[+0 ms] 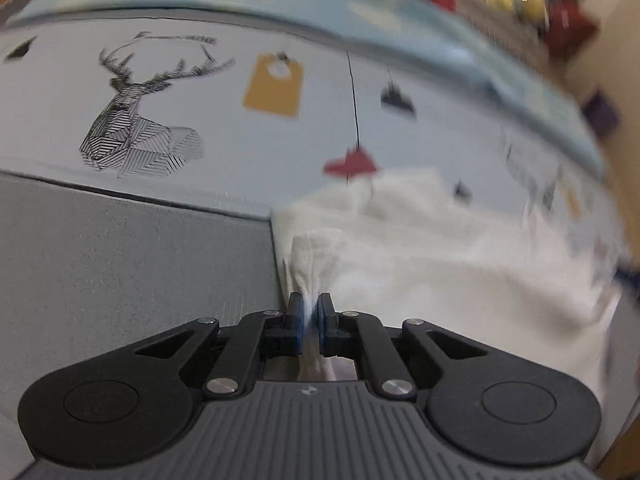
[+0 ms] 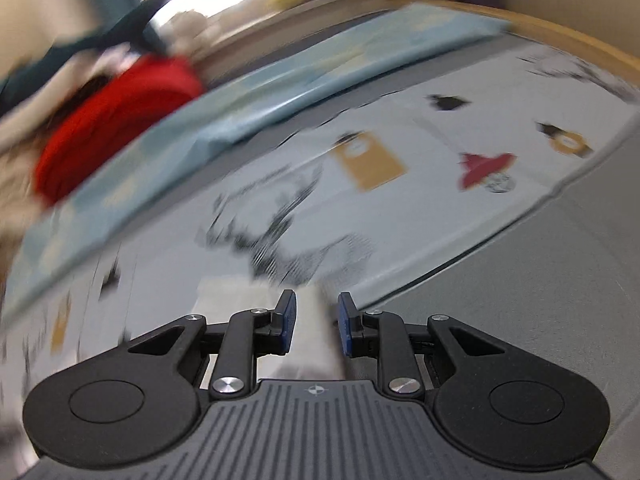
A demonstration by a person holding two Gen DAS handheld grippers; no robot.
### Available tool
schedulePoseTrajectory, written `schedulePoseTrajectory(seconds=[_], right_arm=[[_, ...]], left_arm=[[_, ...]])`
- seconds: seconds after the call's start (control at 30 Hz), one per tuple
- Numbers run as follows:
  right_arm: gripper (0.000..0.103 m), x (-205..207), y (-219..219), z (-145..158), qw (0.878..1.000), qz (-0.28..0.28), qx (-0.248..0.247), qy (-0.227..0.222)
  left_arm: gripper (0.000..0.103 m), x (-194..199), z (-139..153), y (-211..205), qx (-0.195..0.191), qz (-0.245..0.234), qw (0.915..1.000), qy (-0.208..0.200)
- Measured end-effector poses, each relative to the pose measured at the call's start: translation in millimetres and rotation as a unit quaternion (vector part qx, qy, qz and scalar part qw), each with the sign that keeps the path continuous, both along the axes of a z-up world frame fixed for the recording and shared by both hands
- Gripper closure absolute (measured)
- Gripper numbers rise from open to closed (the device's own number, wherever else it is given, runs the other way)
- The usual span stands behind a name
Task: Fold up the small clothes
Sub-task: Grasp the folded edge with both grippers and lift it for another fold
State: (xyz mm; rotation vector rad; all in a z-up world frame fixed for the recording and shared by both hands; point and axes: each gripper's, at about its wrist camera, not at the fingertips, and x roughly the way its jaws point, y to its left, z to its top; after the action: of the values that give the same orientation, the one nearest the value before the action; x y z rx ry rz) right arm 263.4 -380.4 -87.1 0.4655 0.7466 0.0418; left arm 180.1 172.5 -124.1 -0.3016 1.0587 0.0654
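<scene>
A small white garment (image 1: 420, 248) lies on the grey surface and over the edge of a printed sheet. My left gripper (image 1: 311, 308) is shut on a bunched fold of the white garment at its left edge. In the right wrist view, my right gripper (image 2: 313, 312) has its jaws partly open, with a strip of the white garment (image 2: 310, 344) lying between and below the pads. The frame is blurred and does not show whether the pads touch the cloth.
A pale printed sheet with a deer drawing (image 1: 136, 108) and tag shapes covers the surface (image 2: 500, 320). A light blue cloth (image 1: 320, 4) lies behind it. A red item (image 2: 116, 120) sits at the back. A wooden edge (image 2: 560, 28) bounds the far side.
</scene>
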Motion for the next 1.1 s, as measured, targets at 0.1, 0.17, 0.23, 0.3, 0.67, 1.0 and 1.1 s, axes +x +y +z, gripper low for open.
schedulePoseTrajectory(seconds=[0.1,0.17,0.23,0.3,0.67,1.0,1.1], right_arm=[[0.079,3,-9,0,1.0,-0.016,0.019,0.003],[0.079,3,-6,4,1.0,0.006,0.016,-0.004],[0.073,2,-1,7,0.999,0.049,0.007,-0.005],[0.067,0,5,7,0.996,0.09,-0.012,0.001],[0.061,-20,-2,20,0.986,0.162,-0.031,-0.006],[0.057,-15,30,-4,0.969,0.216,-0.113,0.033],[0.085,-12,36,-7,0.969,0.211,-0.122,0.037]], left_arm=[[0.094,4,-1,-4,0.002,-0.009,0.9999,-0.005],[0.092,7,-4,2,-0.018,0.002,0.9998,0.001],[0.091,10,-8,6,-0.031,0.011,0.9994,0.005],[0.09,13,-7,10,-0.035,0.012,0.9993,0.007],[0.09,15,-4,10,-0.03,0.011,0.9994,0.01],[0.088,16,-5,7,-0.022,0.012,0.9996,0.014],[0.088,15,-5,7,-0.018,0.011,0.9997,0.015]])
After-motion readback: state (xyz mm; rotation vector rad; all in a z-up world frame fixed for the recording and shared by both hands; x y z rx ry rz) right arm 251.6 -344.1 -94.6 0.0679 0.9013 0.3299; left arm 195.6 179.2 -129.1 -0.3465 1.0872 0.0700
